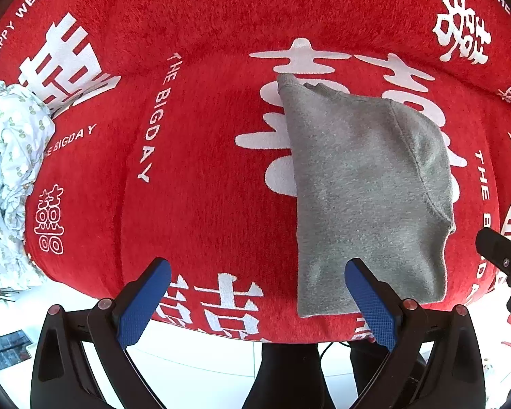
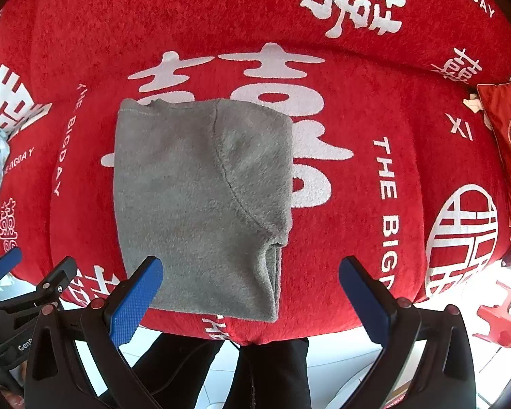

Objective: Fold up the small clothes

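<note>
A small grey fleece garment (image 1: 364, 184) lies folded lengthwise on the red sofa cover (image 1: 204, 187), its near hem at the seat's front edge. In the right wrist view the garment (image 2: 201, 204) fills the centre-left. My left gripper (image 1: 257, 289) is open and empty, held over the front edge, its right finger above the garment's near left corner. My right gripper (image 2: 250, 289) is open and empty, its left finger over the garment's near edge. The left gripper (image 2: 34, 283) also shows at the right wrist view's lower left.
A crumpled white patterned garment (image 1: 10, 177) lies at the sofa's left end. A red embroidered cushion (image 2: 507, 143) sits at the right end. A person's dark-trousered legs (image 2: 255, 368) stand against the front edge over white floor tiles. A red plastic object (image 2: 497, 320) is on the floor.
</note>
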The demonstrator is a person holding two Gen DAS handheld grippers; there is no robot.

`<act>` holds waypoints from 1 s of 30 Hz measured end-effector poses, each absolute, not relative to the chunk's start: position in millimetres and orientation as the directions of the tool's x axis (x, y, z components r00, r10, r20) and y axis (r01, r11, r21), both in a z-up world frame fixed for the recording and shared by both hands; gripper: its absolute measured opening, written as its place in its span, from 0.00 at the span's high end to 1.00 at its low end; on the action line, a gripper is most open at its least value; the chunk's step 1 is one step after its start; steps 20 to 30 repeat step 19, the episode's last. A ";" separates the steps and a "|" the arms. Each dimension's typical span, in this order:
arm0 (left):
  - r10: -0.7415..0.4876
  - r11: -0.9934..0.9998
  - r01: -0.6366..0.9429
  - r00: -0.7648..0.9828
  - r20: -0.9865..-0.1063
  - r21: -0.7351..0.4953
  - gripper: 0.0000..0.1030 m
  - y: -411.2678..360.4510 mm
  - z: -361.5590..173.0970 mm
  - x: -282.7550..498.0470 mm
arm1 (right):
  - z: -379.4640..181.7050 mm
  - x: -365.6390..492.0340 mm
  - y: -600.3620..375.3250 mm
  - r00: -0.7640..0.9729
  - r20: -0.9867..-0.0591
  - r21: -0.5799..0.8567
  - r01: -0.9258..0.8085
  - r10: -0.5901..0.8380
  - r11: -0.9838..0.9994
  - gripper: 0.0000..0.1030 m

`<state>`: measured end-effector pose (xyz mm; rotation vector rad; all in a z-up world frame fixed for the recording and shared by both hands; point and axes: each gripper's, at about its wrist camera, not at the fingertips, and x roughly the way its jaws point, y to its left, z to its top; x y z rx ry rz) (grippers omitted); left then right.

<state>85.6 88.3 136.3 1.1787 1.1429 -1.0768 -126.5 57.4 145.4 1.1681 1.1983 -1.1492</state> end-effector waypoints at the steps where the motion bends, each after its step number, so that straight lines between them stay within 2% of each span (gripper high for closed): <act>1: -0.025 0.087 0.990 0.111 -0.993 0.109 0.01 87.8 136.5 85.9 | 145.4 -126.5 57.7 0.034 -0.999 0.033 0.998 -0.017 0.061 0.00; 7: -0.042 0.106 0.992 0.074 -0.996 0.070 0.01 86.5 138.9 86.5 | 144.8 -125.2 56.8 0.032 -0.999 0.031 0.997 -0.017 0.064 0.00; 30: -0.028 0.104 0.993 0.064 -0.998 0.061 0.01 85.0 135.6 83.9 | 143.2 -125.1 55.8 0.030 -0.999 0.029 0.998 -0.014 0.061 0.00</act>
